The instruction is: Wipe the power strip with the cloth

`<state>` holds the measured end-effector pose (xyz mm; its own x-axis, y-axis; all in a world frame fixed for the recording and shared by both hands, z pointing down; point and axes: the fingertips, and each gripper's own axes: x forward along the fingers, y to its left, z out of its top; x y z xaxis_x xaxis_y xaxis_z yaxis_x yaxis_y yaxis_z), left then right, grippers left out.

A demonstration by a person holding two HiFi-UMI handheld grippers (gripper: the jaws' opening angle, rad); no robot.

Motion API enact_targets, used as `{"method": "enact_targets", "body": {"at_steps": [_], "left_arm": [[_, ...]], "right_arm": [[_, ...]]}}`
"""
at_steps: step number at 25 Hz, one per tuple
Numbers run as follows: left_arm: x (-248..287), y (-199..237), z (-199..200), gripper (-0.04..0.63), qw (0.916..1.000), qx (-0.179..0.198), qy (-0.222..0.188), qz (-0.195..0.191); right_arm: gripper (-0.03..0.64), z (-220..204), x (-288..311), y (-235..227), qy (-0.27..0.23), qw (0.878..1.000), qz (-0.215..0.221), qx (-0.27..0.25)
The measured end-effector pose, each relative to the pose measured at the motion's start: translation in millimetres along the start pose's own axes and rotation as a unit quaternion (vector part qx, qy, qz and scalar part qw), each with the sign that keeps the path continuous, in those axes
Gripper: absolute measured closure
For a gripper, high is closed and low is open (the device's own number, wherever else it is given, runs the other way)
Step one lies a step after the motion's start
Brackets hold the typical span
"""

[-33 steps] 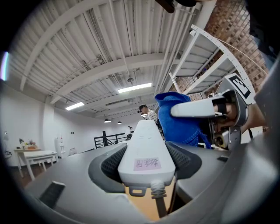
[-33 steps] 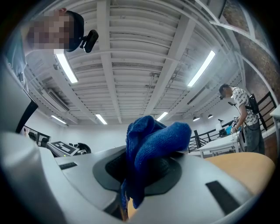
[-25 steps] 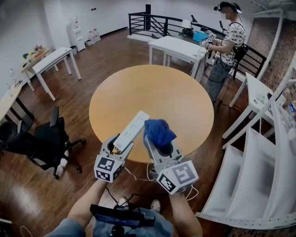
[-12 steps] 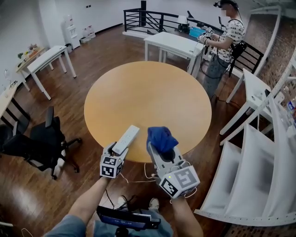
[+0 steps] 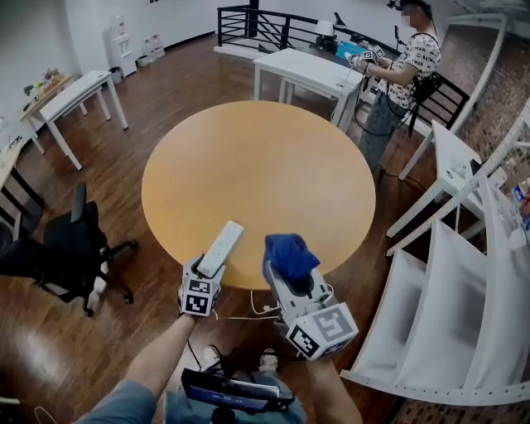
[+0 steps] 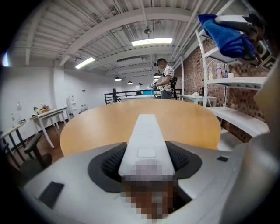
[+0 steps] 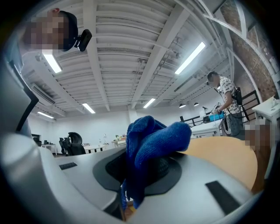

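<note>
Power strip (image 5: 220, 248), white and long, is clamped at its near end between the jaws of the left gripper (image 5: 208, 265); the pads press on both of its long sides. Its far end reaches out over the near edge of the round wooden table (image 5: 257, 166), pointing away and slightly right. Whether it touches the tabletop cannot be told. Just to its right, apart from it, the right gripper (image 5: 291, 277) is closed on a blue cloth (image 5: 288, 251), which is bunched between the jaws and bulges up and forward past them, over the table edge. A thin white cable (image 5: 248, 317) runs below, between the two grippers. The tabletop beyond is plain wood. On the floor to the left of the table stands a black office chair (image 5: 58, 248); to the right stands white shelving (image 5: 464, 315). Farther off are white desks (image 5: 310, 70) at the back and along the left wall. A person (image 5: 406, 70) in a patterned shirt stands beside the back desk, in front of a black railing (image 5: 265, 21).
</note>
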<state>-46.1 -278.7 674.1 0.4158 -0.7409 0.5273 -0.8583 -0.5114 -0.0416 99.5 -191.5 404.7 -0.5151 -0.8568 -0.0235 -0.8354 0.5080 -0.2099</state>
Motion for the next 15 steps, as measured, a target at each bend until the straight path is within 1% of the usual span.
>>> {"method": "enact_targets", "body": {"at_steps": [2, 4, 10, 12, 15], "left_arm": [[1.2, 1.3, -7.2, 0.312, 0.9999, -0.008, 0.009, 0.007], [1.9, 2.5, -7.6, 0.311, 0.9998, -0.013, 0.008, 0.009], [-0.6, 7.0, 10.9, 0.301, 1.0, 0.004, -0.006, 0.005], [-7.4, 8.3, 23.8, 0.299, 0.9997, 0.0, -0.024, 0.009], [-23.1, 14.8, 56.5, 0.299, 0.9976, -0.006, -0.068, 0.014]], "right_arm": [[0.546, -2.5, 0.1, 0.8, 0.005, 1.0, 0.003, -0.001], [0.546, -4.6, 0.5, 1.1, 0.008, 1.0, 0.005, -0.001], [0.546, -7.2, 6.0, 9.5, 0.009, 1.0, 0.011, 0.004], [0.546, -6.8, 5.5, 11.3, 0.006, 1.0, 0.012, 0.006], [0.546, -4.0, 7.4, 13.9, 0.0, 1.0, 0.015, 0.005]]}}
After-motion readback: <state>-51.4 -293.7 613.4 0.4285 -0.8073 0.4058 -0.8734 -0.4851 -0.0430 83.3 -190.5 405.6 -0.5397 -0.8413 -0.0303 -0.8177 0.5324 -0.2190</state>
